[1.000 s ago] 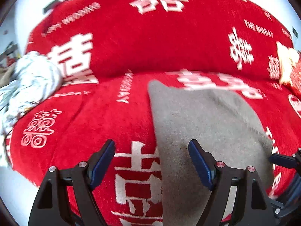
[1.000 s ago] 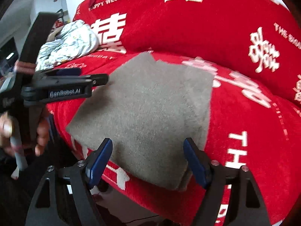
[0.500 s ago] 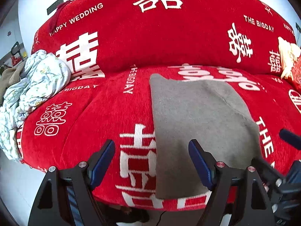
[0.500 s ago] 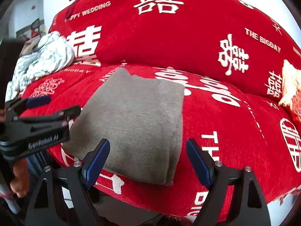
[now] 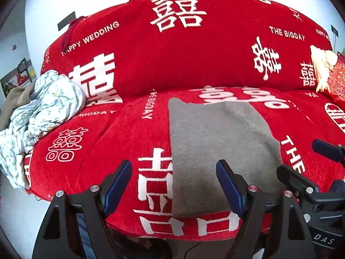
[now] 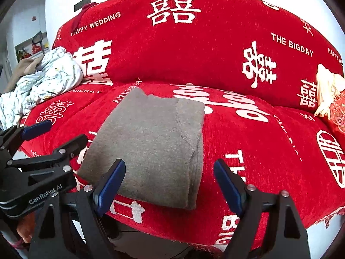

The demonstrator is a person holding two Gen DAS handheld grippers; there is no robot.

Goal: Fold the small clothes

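Both claws, the left gripper [image 5: 174,183] and the right gripper [image 6: 169,182], hover with jaws wide apart, holding and touching nothing. Below them a folded grey cloth [image 6: 155,142] lies flat on the red sofa [image 6: 248,133] seat, near its front edge.

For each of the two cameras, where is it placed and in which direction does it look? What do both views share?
Left wrist: sits on the left gripper, looks forward and down at the sofa seat and folded grey garment; own open fingers show, right gripper at right.
Right wrist: sits on the right gripper, facing the same sofa; left gripper at left.
Shared: garment, sofa, floral cloth pile.
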